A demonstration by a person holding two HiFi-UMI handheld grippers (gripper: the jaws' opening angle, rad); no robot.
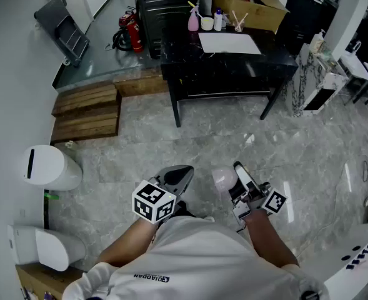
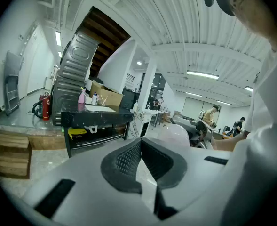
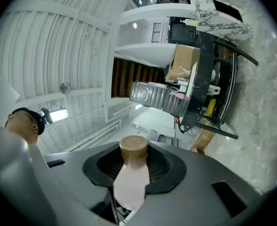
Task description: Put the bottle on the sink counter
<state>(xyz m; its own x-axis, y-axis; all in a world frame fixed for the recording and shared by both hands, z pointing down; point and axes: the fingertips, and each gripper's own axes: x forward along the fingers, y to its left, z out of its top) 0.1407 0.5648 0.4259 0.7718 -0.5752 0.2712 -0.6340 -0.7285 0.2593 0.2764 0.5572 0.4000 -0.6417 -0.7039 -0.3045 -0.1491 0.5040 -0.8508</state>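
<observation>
In the head view, you stand on a gray stone floor (image 1: 171, 136). Your right gripper (image 1: 241, 179) holds a pale pink bottle (image 1: 223, 180) low in front of you. Your left gripper (image 1: 174, 181) is near it. A black table (image 1: 233, 58) stands well ahead.

In the left gripper view, the two jaws are pressed together with nothing between them.

In the right gripper view, the jaws squeeze the bottle from both sides. Its wooden cap (image 3: 134, 148) pokes out at the tips.
</observation>
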